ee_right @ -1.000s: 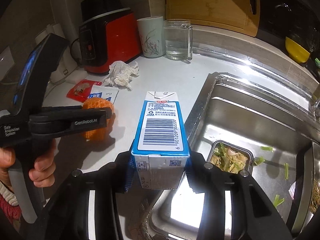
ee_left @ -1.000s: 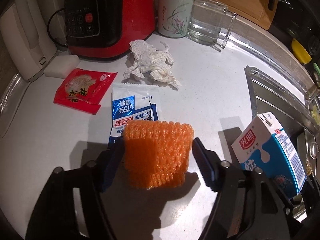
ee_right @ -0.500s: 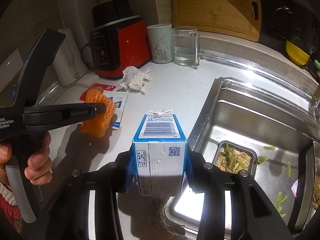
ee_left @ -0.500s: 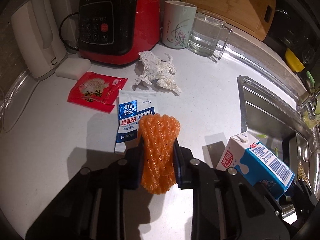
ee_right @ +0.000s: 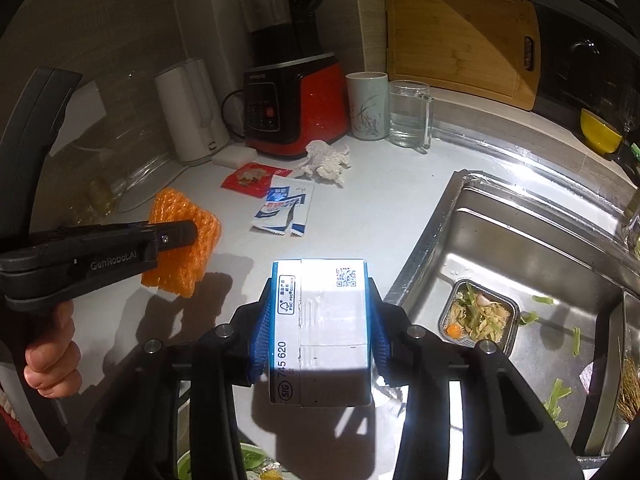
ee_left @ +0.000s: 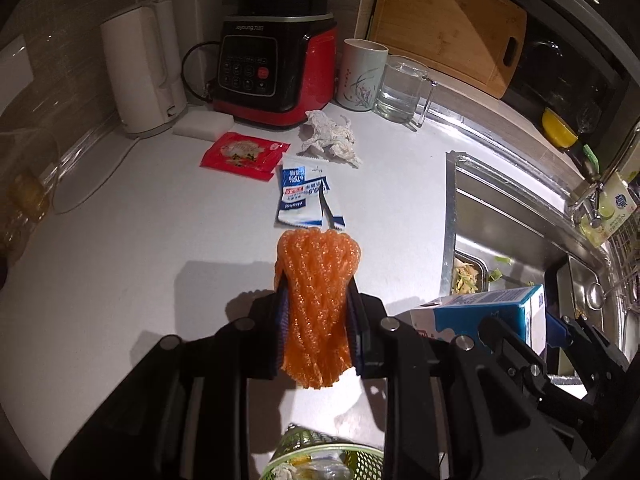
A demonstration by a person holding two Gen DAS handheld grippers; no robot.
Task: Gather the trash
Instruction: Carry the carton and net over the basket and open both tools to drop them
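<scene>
Both of my tongs are loaded: my left gripper [ee_left: 318, 312] pinches the orange foam net [ee_left: 318, 280], squeezed narrow between the pads, and my right gripper [ee_right: 318, 324] clamps the milk carton [ee_right: 320, 320] by its sides, both held above the white counter [ee_left: 120, 240].

Ahead on the counter lie a blue-and-white sachet [ee_left: 300, 196], a red packet [ee_left: 242, 155] and a crumpled tissue [ee_left: 330, 138], with a red blender [ee_left: 276, 72], a kettle [ee_left: 144, 68], a cup [ee_left: 362, 74] and a glass mug [ee_left: 404, 92] behind them.

Only my right view shows my hand [ee_right: 52, 356] on the left handle and the foil tray of scraps [ee_right: 478, 316] in the steel sink [ee_right: 560, 248]. My left view catches a green mesh basket [ee_left: 324, 460] at the bottom edge, directly under the net.

A wooden board [ee_right: 460, 40] leans on the wall.
</scene>
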